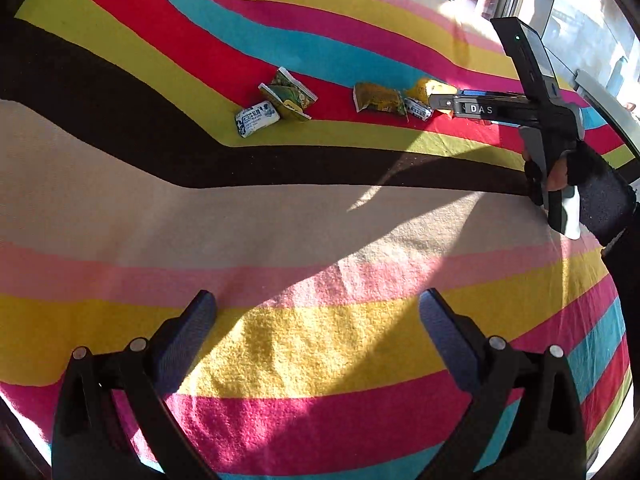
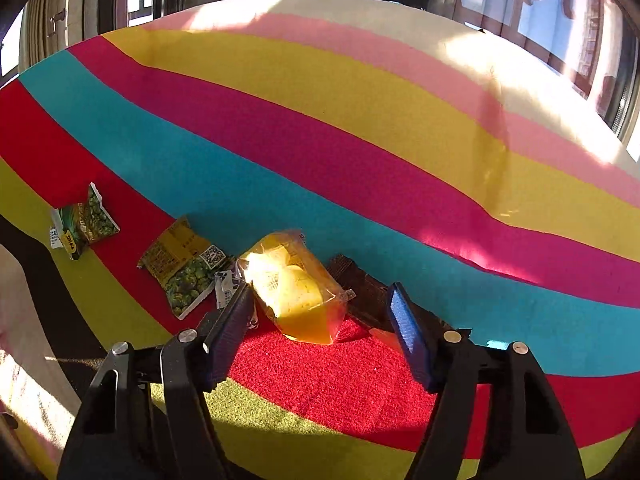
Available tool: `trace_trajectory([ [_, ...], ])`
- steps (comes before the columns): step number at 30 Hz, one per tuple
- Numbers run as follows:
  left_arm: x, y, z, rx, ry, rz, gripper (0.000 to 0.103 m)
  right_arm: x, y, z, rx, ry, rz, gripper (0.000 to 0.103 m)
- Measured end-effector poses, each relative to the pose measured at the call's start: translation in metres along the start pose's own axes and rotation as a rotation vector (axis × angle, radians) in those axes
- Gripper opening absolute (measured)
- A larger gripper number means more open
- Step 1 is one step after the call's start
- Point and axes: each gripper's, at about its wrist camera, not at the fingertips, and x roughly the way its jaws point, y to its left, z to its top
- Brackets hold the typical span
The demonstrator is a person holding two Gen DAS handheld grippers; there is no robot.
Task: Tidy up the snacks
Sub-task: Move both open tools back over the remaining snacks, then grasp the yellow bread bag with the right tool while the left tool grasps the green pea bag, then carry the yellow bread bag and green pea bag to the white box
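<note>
Sunlit windows are seen beyond a surface covered by a striped cloth (image 1: 280, 216) in bands of red, teal, magenta, yellow, pink, cream and dark brown, with bright patches and long shadows thrown across it. On the red band the snacks are laid out in two loose groups. In the left wrist view, a white wrapped bar (image 1: 256, 119) is seen beside two overlapping green packets (image 1: 290, 94); well apart from them, to the right, a green-and-yellow pea packet (image 1: 378, 98) lies next to a small white sachet (image 1: 418, 109) and a yellow cake in clear wrap (image 1: 430, 87). The left gripper (image 1: 318, 312) is held low over the near yellow and pink bands, far from all the snacks, its jaws spread wide with nothing between them. The right gripper (image 2: 320, 312) is seen from its own camera with the jaws likewise spread; the wrapped yellow cake (image 2: 296, 292) lies just ahead of the gap, close against the left finger (image 2: 230, 332), and is not pinched. A dark brown wrapped item (image 2: 360, 284) is partly hidden behind the cake, near the right finger. The pea packet (image 2: 182, 266) is seen to the left of the cake, with the small sachet (image 2: 226, 286) between them, and the farther green packets (image 2: 86, 222) lie at the left edge.
</note>
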Motion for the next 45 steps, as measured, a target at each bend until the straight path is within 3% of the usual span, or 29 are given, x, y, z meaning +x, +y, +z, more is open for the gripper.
trace_trajectory([
  [5,0.014,0.01,0.047,0.027,-0.025,0.043,0.101,-0.007,0.013,0.0,-0.077,-0.007,0.033,0.037],
  [9,0.035,0.015,0.094,-0.002,-0.034,0.06,0.101,-0.014,0.027,-0.002,-0.138,-0.022,-0.023,0.036],
  [13,0.064,0.002,0.136,0.057,-0.045,0.183,0.101,-0.016,0.022,-0.001,-0.118,-0.017,-0.011,0.036],
  [16,0.088,-0.007,0.153,0.147,-0.006,0.307,0.101,-0.014,0.018,0.001,-0.118,-0.016,-0.009,0.036],
  [21,0.111,-0.015,0.161,0.204,0.038,0.338,0.102,-0.01,0.011,0.006,-0.104,-0.011,0.015,0.037],
  [24,0.111,-0.014,0.16,0.178,0.031,0.321,0.1,-0.009,0.005,0.008,-0.095,-0.011,0.019,0.037],
  [25,0.108,-0.016,0.157,0.175,0.028,0.281,0.079,-0.011,0.0,0.006,-0.097,-0.012,0.014,0.037],
  [27,0.099,-0.018,0.149,0.138,0.037,0.105,0.045,-0.011,0.0,0.007,-0.106,-0.014,0.007,0.037],
  [28,0.095,-0.019,0.145,0.113,0.04,0.047,0.045,-0.012,0.001,0.007,-0.107,-0.014,0.005,0.037],
  [33,0.066,-0.03,0.11,0.052,-0.015,-0.051,0.045,-0.011,-0.002,0.006,-0.075,-0.007,0.005,0.036],
  [40,0.032,-0.049,0.051,0.009,-0.042,-0.125,0.045,-0.013,-0.013,0.009,-0.02,0.004,-0.006,0.036],
  [45,0.008,-0.046,0.001,-0.002,-0.046,-0.174,0.045,-0.05,-0.002,-0.02,0.095,0.039,0.006,0.036],
])
